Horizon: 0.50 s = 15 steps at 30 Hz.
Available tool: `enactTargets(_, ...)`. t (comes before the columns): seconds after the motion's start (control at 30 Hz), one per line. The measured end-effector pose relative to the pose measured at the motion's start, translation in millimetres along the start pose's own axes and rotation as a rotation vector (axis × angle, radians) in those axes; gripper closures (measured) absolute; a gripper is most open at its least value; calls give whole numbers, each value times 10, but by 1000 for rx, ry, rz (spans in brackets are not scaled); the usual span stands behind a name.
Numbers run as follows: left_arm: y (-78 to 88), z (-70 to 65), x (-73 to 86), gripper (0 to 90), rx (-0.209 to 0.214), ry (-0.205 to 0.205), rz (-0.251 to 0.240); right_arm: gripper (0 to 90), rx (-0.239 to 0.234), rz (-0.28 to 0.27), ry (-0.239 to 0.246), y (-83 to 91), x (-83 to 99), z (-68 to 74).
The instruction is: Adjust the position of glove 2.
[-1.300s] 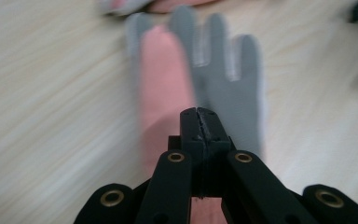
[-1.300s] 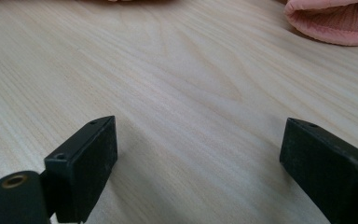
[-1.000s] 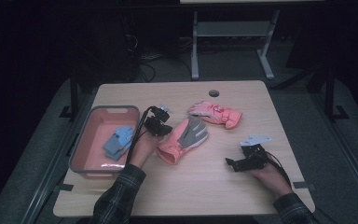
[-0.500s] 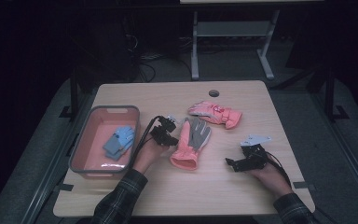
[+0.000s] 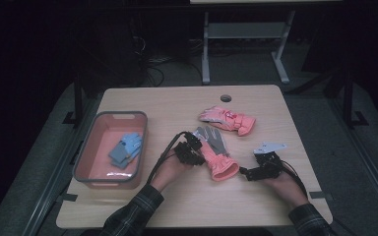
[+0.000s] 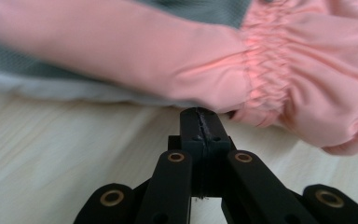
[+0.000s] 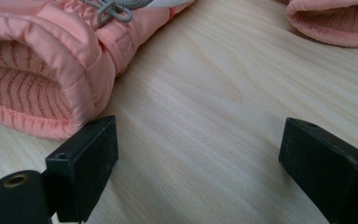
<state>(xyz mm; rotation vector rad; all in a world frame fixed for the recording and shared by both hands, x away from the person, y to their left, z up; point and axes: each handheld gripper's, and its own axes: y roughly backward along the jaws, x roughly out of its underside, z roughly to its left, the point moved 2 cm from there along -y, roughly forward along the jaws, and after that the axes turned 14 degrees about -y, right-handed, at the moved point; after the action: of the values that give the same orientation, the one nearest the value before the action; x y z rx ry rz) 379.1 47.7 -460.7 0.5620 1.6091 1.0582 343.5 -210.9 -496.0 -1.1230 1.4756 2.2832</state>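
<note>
- The step in hand is judged to be the dragging and turning of the near pink glove point(image 5: 215, 156), which lies at the centre of the high view with its grey palm up and its cuff toward the lower right.
- The left gripper point(image 5: 191, 150) is seen just left of that glove; in the left gripper view its jaws are pressed together, and their tips point(image 6: 200, 122) meet the glove's lower edge point(image 6: 168, 60). Whether a fold of fabric is pinched between them cannot be told.
- For the step to be done well, the pull is best kept low and slow along the table point(image 5: 177, 206), so that a thin bite of fabric is not lost.
- The right gripper point(image 5: 257, 171) rests at the lower right of the high view, its jaws spread wide and holding nothing.
- In the right gripper view the glove's ribbed cuff opening point(image 7: 23, 93) lies at the upper left, touching or just beside the left-hand pad point(image 7: 86, 163); bare wood lies between the pads.
- A firm hold is judged likelier if the cuff is brought fully between those pads before they are closed.
- The second pink glove point(image 5: 228, 119) lies above centre, apart from both grippers.
- A blue glove point(image 5: 126, 149) lies in the pink bin point(image 5: 83, 169) at the left.
</note>
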Motion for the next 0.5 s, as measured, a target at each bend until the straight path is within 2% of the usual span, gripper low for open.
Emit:
enactTargets(0.07,-3,-20,-8,896,2,-9,-4,109,-5,1,6,-1,-2,-5)
enactTargets(0.17,48,-7,31,893,-17,-12,-16,109,-7,3,3,-2,-4,-3)
enactTargets(0.23,97,1,87,860,-30,-19,-17,106,-7,5,10,-1,-4,-7)
enactTargets(0.27,109,-6,121,836,-45,-15,-27,104,-6,4,4,-2,-4,-4)
enactTargets(0.3,127,-6,150,803,-50,-27,-23,103,-5,4,5,-2,-4,-5)
enactTargets(0.5,217,-101,361,584,-119,-69,-80,100,-3,5,2,-4,-5,-6)
